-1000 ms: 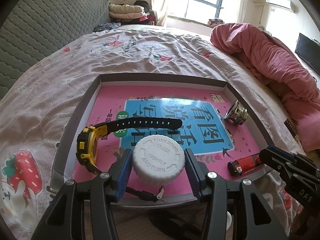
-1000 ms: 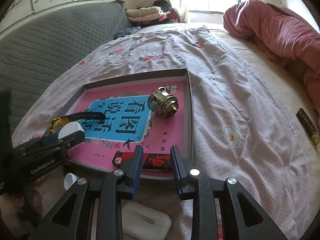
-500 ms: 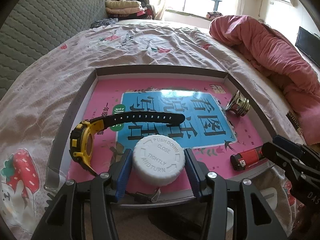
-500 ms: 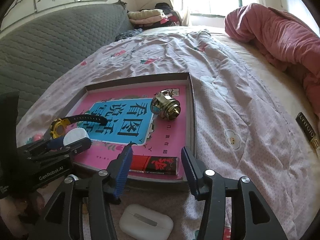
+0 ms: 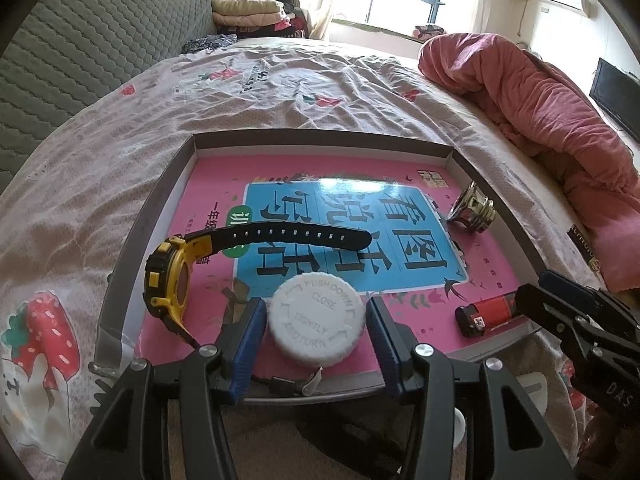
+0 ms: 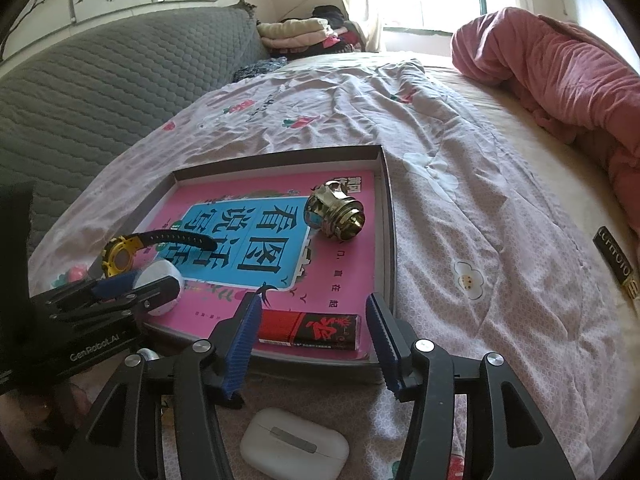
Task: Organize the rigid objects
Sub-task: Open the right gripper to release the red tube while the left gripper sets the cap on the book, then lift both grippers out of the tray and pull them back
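A shallow grey tray (image 5: 320, 136) with a pink and blue printed floor lies on the bed. My left gripper (image 5: 316, 305) is shut on a white screw cap (image 5: 317, 320) at the tray's near edge. A yellow watch (image 5: 168, 284) with a black strap lies just left of the cap. A red and black lighter (image 6: 310, 330) lies in the tray's near right corner, between the jaws of my right gripper (image 6: 312, 304). Those jaws are opening and both pads stand clear of the lighter. A brass-coloured metal fitting (image 6: 336, 216) rests near the tray's far right wall.
A white earbud case (image 6: 294, 446) lies on the sheet below the right gripper. A black labelled bar (image 6: 616, 260) lies far right by the bunched pink quilt (image 5: 540, 100). The grey quilted headboard (image 6: 100, 92) runs along the left.
The right gripper's jaws have spread wide and let go of the lighter, which now lies flat in the tray. The left gripper keeps its hold on the white cap.
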Tool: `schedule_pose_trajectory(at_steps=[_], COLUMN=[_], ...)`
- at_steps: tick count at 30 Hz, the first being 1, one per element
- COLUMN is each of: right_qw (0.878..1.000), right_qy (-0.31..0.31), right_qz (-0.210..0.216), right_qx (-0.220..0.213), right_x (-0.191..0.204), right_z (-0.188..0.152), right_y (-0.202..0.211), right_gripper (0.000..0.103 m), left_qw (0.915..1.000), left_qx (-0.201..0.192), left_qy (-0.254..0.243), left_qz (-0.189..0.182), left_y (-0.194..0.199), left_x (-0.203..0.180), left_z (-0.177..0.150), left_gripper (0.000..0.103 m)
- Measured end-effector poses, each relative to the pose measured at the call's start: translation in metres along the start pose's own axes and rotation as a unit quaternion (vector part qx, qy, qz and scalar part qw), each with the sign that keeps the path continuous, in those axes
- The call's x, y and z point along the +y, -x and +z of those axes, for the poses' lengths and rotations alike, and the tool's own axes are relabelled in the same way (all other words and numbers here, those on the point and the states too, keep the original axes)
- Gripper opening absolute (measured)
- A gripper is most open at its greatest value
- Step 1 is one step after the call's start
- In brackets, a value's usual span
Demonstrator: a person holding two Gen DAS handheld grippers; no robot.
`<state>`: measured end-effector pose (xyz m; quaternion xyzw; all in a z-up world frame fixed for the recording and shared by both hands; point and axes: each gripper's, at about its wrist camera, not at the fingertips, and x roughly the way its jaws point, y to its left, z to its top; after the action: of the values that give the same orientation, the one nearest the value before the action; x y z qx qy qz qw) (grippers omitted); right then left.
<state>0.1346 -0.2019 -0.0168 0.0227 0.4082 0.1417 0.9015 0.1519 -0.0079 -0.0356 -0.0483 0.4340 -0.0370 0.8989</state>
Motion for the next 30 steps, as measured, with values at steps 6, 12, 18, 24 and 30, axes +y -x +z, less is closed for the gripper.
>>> schedule_pose_trajectory(at_steps=[6, 12, 18, 24, 30], right_qw=[1.000, 1.000, 1.000, 0.999, 0.999], right_qy=[0.001, 0.009, 0.014, 0.018, 0.023], right_qz=[0.000, -0.002, -0.002, 0.001, 0.004], right_qx=[0.000, -0.009, -0.017, -0.028, -0.038], right_x=[0.001, 0.006, 0.007, 0.005, 0.005], right_z=[0.000, 0.001, 0.002, 0.002, 0.003], right_y=[0.000, 0.002, 0.006, 0.012, 0.017], right_gripper=[0.057, 0.064, 0.069, 0.071, 0.073], left_qw=[1.0000, 0.9999, 0.9998, 0.9995, 0.9985], left_qx=[-0.001, -0.003, -0.009, -0.019, -0.046], left_qy=[0.003, 0.009, 0.013, 0.015, 0.026], left_qz=[-0.003, -0.009, -0.011, -0.020, -0.007], left_y=[0.002, 0.009, 0.017, 0.031, 0.050], left_x=[0.000, 0.000, -0.001, 0.001, 0.007], left_z=[-0.001, -0.002, -0.002, 0.000, 0.001], left_gripper=[0.052, 0.052, 0.052, 0.052, 0.052])
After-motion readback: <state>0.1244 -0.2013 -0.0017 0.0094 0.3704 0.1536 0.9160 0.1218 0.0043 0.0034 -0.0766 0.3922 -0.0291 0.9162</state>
